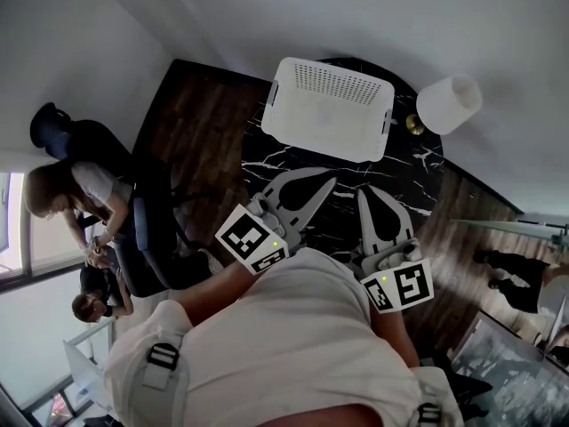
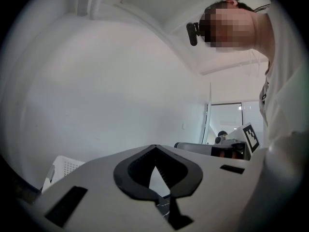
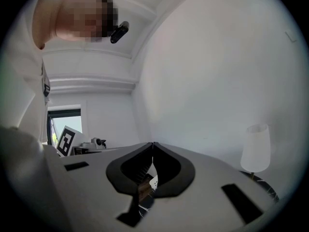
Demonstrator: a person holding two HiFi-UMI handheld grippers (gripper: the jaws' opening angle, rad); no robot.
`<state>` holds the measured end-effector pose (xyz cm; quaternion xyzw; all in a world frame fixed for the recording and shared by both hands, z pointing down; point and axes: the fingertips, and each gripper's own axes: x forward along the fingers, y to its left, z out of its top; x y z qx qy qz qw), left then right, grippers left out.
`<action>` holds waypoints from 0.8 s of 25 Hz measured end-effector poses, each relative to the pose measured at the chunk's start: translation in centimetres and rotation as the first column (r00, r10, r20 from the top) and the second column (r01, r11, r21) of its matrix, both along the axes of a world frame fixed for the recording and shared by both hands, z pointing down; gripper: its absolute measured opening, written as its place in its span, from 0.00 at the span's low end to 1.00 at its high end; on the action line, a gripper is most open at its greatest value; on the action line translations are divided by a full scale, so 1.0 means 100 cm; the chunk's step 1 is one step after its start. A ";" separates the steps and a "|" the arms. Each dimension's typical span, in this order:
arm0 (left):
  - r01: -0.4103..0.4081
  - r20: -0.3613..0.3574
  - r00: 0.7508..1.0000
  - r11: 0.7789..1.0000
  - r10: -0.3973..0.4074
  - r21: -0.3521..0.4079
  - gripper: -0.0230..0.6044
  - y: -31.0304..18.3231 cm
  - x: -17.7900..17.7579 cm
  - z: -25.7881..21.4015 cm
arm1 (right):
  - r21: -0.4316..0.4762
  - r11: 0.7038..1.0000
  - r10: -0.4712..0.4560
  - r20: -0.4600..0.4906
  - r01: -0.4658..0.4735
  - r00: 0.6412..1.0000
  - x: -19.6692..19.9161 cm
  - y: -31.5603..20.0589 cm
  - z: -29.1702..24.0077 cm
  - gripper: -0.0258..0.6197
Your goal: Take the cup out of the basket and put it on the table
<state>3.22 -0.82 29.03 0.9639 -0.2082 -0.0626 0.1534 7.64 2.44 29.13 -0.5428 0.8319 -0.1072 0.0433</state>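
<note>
Shut tip to tip and gripping nothing: left gripper [image 1: 329, 185] and right gripper [image 1: 364, 194], held close to the body over the dark marble table [image 1: 418, 167]. Well beyond them, white basket [image 1: 329, 109] on the table's far side, near a white lamp [image 1: 449, 103]. Cup not visible; basket's inside hidden.

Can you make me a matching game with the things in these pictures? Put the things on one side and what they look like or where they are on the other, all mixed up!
Things:
1. basket
2. lamp
3. table
4. left gripper

Clues:
A. black with thin white veins
B. white, with rows of little holes in its side
C. jaws together, holding nothing
D. smooth white shade, at the table's right edge in the head view

Pairs: 1-B, 2-D, 3-A, 4-C
</note>
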 end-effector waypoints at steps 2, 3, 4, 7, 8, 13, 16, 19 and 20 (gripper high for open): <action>0.007 0.001 1.000 1.000 -0.007 -0.004 0.05 -0.005 0.000 0.001 | -0.005 1.000 -0.008 -0.001 0.008 1.000 0.000 -0.006 0.002 0.05; 0.011 0.002 1.000 1.000 -0.011 -0.005 0.05 -0.007 -0.001 0.001 | -0.008 1.000 -0.012 -0.002 0.012 1.000 0.000 -0.009 0.002 0.05; 0.015 0.003 1.000 1.000 -0.015 -0.008 0.05 -0.010 -0.001 0.002 | -0.012 1.000 -0.017 -0.002 0.017 1.000 -0.001 -0.012 0.003 0.05; 0.031 0.008 1.000 0.999 -0.030 -0.019 0.05 -0.017 -0.005 0.006 | -0.023 0.999 -0.033 -0.010 0.033 0.999 -0.004 -0.019 0.007 0.05; 0.035 0.011 0.999 0.999 -0.035 -0.024 0.05 -0.020 -0.006 0.008 | -0.027 0.999 -0.038 -0.018 0.037 0.999 -0.005 -0.022 0.009 0.05; 0.051 0.033 0.998 0.998 -0.050 -0.045 0.05 -0.033 -0.012 0.019 | -0.060 0.997 -0.058 -0.070 0.054 0.996 -0.009 -0.035 0.022 0.05; 0.059 0.053 0.997 0.996 -0.056 -0.060 0.05 -0.041 -0.017 0.026 | -0.077 0.995 -0.077 -0.103 0.069 0.992 -0.013 -0.043 0.029 0.05; 0.059 0.079 0.995 0.995 -0.053 -0.076 0.05 -0.050 -0.021 0.038 | -0.094 0.992 -0.093 -0.137 0.080 0.986 -0.015 -0.052 0.036 0.05; 0.060 0.088 0.995 0.995 -0.052 -0.084 0.05 -0.053 -0.022 0.043 | -0.101 0.991 -0.100 -0.147 0.085 0.984 -0.016 -0.056 0.039 0.06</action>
